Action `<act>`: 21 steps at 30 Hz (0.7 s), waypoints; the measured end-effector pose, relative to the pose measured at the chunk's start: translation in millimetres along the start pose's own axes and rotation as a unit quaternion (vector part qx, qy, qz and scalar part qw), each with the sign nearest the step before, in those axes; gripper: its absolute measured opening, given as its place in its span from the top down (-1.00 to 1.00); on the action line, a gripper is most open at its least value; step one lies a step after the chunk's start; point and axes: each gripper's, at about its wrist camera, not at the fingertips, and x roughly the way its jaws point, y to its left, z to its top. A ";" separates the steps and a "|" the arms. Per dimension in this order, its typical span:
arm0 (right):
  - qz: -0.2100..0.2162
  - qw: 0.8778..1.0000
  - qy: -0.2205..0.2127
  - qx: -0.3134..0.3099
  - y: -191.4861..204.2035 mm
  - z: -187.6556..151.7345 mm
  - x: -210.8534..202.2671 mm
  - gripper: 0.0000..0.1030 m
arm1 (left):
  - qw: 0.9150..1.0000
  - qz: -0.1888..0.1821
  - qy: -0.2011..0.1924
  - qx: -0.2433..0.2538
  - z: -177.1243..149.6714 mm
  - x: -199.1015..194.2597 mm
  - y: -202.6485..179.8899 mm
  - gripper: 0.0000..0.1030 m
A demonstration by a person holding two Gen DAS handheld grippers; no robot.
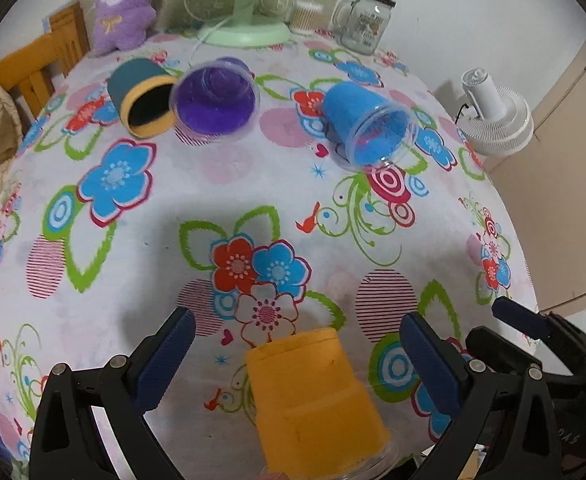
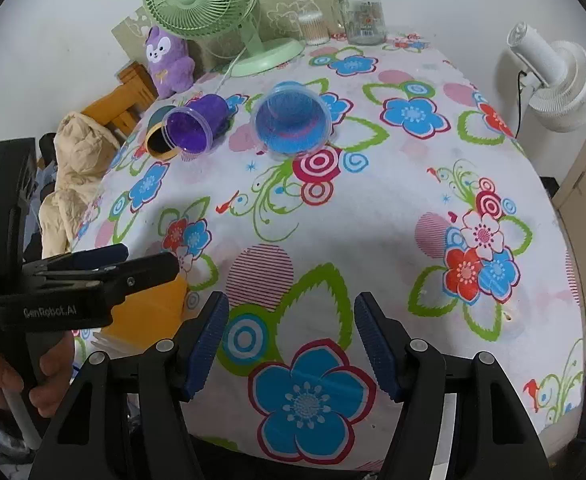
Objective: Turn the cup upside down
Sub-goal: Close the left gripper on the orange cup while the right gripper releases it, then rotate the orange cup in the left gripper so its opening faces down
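An orange cup (image 1: 313,396) stands upside down near the table's front edge, between my left gripper's open fingers, which do not touch it. My left gripper (image 1: 297,344) is open. The cup also shows in the right wrist view (image 2: 149,312), partly hidden behind the left gripper (image 2: 145,260). A blue cup (image 1: 367,126) (image 2: 293,120), a purple cup (image 1: 217,100) (image 2: 197,124) and a teal-and-yellow cup (image 1: 143,98) (image 2: 159,136) lie on their sides farther back. My right gripper (image 2: 291,340) is open and empty over the front edge.
A floral cloth covers the table (image 1: 173,208) (image 2: 373,208). At the back stand a green fan (image 1: 245,28) (image 2: 209,4), a purple plush (image 1: 127,4) (image 2: 169,60), a glass jar mug (image 1: 367,20) (image 2: 363,8) and a cotton swab tub (image 2: 313,26). A white fan (image 1: 493,116) (image 2: 553,80) is right of the table, a wooden chair (image 1: 41,60) left.
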 end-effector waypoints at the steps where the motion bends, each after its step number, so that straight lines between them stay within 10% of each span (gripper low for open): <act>1: 0.002 1.000 0.002 0.002 -0.8 -0.3 1.9 -0.33 | 1.000 0.002 0.005 0.000 0.7 1.6 -0.3 -0.99; 21: 0.017 1.000 0.010 -0.002 5.8 0.1 11.4 -0.33 | 0.997 0.030 0.069 -0.001 -4.9 25.9 3.5 -0.99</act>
